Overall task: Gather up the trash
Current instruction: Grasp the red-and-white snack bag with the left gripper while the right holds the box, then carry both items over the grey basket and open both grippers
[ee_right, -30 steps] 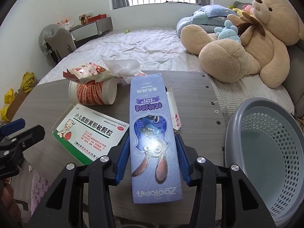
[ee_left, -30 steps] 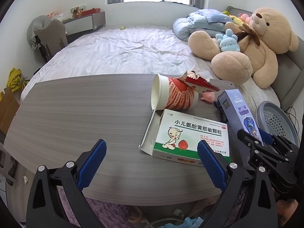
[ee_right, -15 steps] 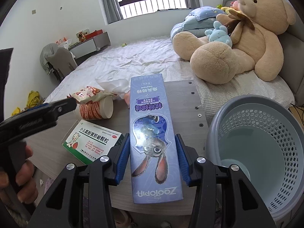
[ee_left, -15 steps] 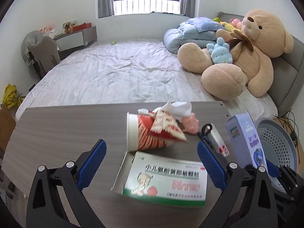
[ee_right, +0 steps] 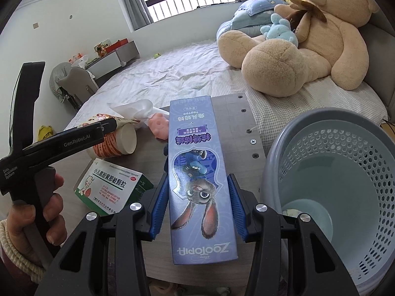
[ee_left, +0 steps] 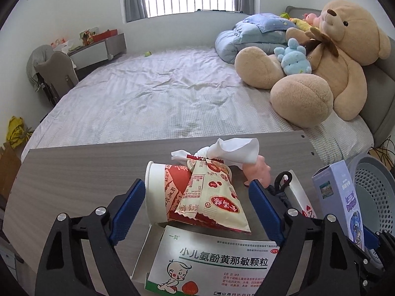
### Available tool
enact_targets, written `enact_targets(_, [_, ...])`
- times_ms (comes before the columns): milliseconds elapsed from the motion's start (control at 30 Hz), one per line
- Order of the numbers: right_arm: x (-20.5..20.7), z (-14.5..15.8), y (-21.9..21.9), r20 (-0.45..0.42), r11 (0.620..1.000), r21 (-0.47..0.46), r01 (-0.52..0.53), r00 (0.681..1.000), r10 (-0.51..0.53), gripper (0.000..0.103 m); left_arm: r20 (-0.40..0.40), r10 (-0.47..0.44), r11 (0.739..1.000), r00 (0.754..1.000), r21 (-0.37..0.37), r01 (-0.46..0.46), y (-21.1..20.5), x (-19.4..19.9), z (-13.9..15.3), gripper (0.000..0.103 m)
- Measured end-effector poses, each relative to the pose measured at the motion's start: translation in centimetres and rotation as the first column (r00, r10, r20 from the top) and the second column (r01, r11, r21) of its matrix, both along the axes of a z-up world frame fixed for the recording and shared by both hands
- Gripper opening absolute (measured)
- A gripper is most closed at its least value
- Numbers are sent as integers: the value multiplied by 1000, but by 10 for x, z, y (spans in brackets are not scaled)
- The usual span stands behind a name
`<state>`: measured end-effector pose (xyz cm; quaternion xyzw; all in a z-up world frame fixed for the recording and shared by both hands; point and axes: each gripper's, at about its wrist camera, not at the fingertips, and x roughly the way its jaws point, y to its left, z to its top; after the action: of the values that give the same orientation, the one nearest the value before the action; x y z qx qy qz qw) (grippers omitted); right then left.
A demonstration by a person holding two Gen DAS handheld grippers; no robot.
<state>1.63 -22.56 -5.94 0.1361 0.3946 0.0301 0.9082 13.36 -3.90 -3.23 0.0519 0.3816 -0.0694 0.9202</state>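
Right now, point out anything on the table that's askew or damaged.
The paper cup lies tipped on its side with a snack wrapper draped over it. The medicine box has an end flap hanging open. A crumpled tissue sits behind the cup.

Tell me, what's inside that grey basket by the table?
The grey basket holds little: only a small pale scrap shows on its floor. The right gripper's fingers hide part of the bottom.

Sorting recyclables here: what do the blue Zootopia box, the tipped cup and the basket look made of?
Zootopia box: glossy printed cardboard, judging by its sharp folded edges and the sheen on its face. Cup: probably coated paper, with a thin rolled white rim and printed wall. Basket: molded plastic, matte grey-blue, with evenly perforated walls.
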Motion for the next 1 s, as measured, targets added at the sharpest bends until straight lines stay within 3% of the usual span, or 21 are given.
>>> enact_targets(167, [1,-2,0,-5,1000,2,-5,1000,5,45,-1,-4,1000,1000,13,4,-2,1,-2,69])
enact_targets(333, [3,-1,1,-5,1000,-2,-11,1000,11,45,-21,-24,1000,999,8,25,-4,2,-4,45])
enact_targets(400, [3,0,3,-3,1000,-5,-14,1000,14,45,-15,-23,1000,1000,8,23,-4,1,-3,45])
enact_targets(500, [2,1,4,1,1000,-8,-15,1000,15,45,-13,-28,1000,1000,2,28,-3,0,-2,33])
enact_targets(1000, [-12,16,9,36,999,-32,-7,999,8,45,29,-38,998,999,-41,39,13,-38,22,33])
